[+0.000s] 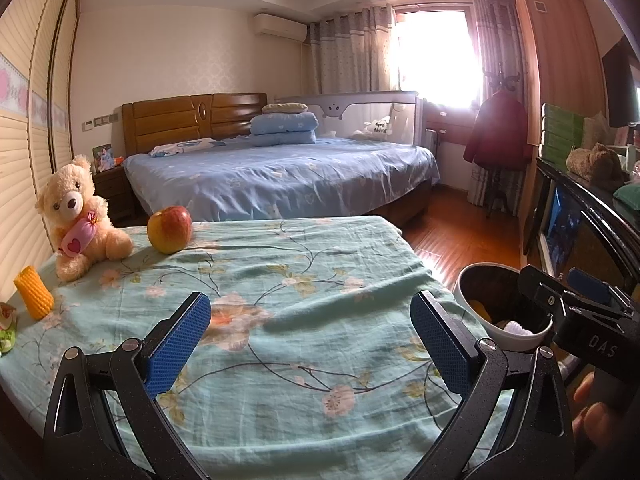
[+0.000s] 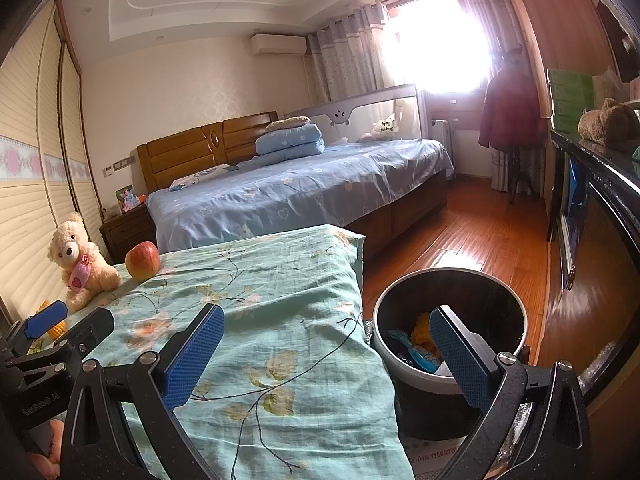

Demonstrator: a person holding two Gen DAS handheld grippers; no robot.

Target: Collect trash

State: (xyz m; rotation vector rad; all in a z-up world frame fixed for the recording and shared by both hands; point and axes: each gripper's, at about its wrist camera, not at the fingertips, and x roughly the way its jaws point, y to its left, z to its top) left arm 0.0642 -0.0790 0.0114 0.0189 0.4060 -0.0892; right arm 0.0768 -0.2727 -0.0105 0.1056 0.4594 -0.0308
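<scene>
While both tools hang over the desk with the green flowery cloth (image 1: 304,292), nothing is held. Far left, at the cloth's edge, lies a small crumpled wrapper (image 1: 6,326), next to a yellow toy corn cob (image 1: 34,298), a cream teddy bear (image 1: 78,216) and a red apple (image 1: 169,229). The left gripper (image 1: 310,340) has its jaws wide open and empty. So does the right gripper (image 2: 326,354), beside the round black trash bin (image 2: 450,318) on the floor, already holding trash. I think the left one should reach for the wrapper and pinch it gently.
</scene>
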